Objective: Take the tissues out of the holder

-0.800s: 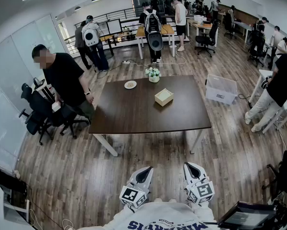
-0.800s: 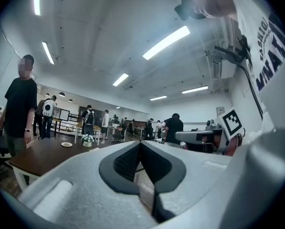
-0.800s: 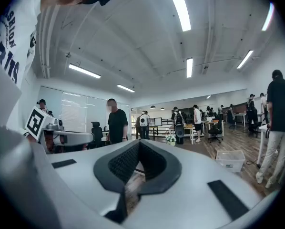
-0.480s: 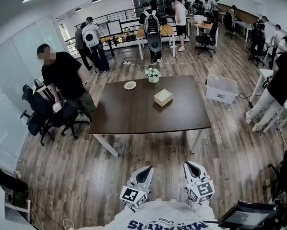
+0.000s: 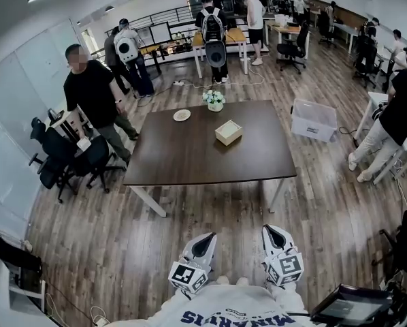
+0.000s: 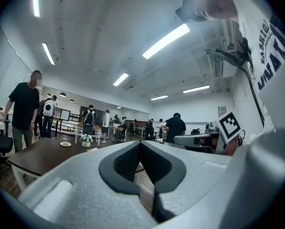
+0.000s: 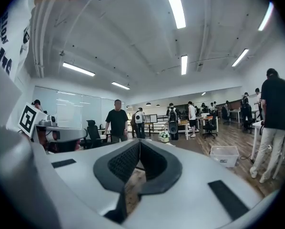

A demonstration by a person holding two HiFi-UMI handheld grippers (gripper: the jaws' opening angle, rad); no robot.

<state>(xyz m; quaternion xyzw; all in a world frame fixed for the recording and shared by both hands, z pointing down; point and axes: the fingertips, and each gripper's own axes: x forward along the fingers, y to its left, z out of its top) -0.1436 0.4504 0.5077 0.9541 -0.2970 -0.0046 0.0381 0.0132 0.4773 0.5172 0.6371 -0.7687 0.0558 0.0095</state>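
Note:
The tissue holder (image 5: 229, 132), a pale wooden box, stands on the dark brown table (image 5: 190, 162) right of its middle, far ahead of me. Both grippers are held low against my body, well short of the table. In the head view, my left gripper (image 5: 206, 240) and right gripper (image 5: 272, 231) point forward over the wooden floor. Seen in its own view, the left gripper (image 6: 140, 143) has its jaws together with nothing between them. The right gripper (image 7: 139, 142) is likewise shut and empty. I cannot make out any tissues at this distance.
A small vase of flowers (image 5: 214, 101) and a plate (image 5: 182, 115) sit at the table's far edge. A person in black (image 5: 92, 94) stands beside office chairs (image 5: 67, 162) left of the table. A white bin (image 5: 314, 120) lies on the floor to the right.
The person in black has straightened up and stepped back from the table's left side. The table sits slightly higher in the head view. Both grippers have stayed shut and low.

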